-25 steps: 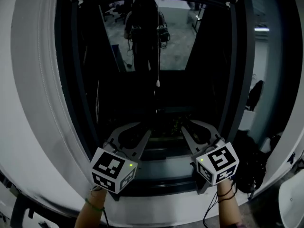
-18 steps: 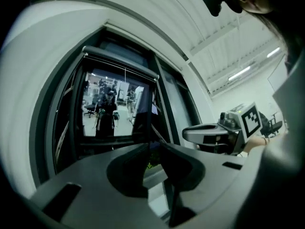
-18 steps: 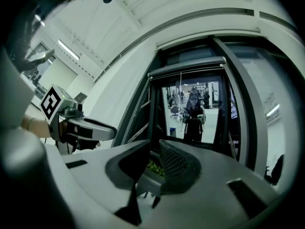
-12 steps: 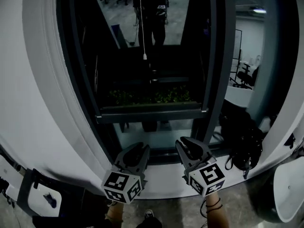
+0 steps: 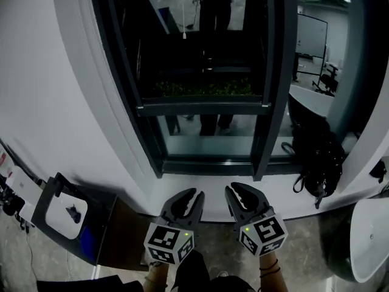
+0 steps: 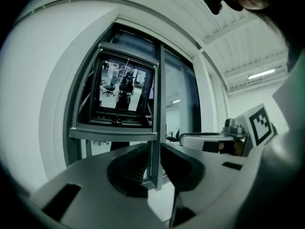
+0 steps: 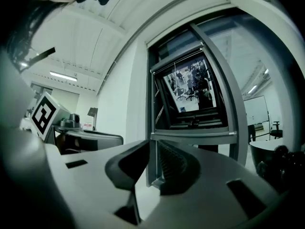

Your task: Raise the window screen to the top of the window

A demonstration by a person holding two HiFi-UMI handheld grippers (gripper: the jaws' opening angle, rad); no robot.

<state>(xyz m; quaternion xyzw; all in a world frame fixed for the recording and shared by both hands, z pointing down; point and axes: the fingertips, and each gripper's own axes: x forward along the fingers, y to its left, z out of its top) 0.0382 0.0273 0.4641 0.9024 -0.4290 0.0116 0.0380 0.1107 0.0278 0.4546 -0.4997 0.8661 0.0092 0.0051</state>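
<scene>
The window screen's grey bottom bar (image 5: 203,107) lies across the dark window frame, with a strip of bare glass (image 5: 206,143) between it and the sill. The bar also shows in the left gripper view (image 6: 114,133) and in the right gripper view (image 7: 193,136). A thin pull cord with a small bob (image 5: 184,35) hangs in front of the screen. My left gripper (image 5: 189,198) and right gripper (image 5: 238,193) hover side by side below the sill, well clear of the window. Each is open by a narrow gap, with nothing between the jaws.
A black bag (image 5: 316,157) sits on the ledge at the right of the window. At the lower left stands a black stand with a white device (image 5: 64,212). A white rounded object (image 5: 372,242) is at the lower right. The white wall (image 5: 73,102) curves round the frame.
Both grippers have drawn back from the screen's bottom bar and dropped below the sill. The bar now stands higher, with bare glass under it. The view has tipped down.
</scene>
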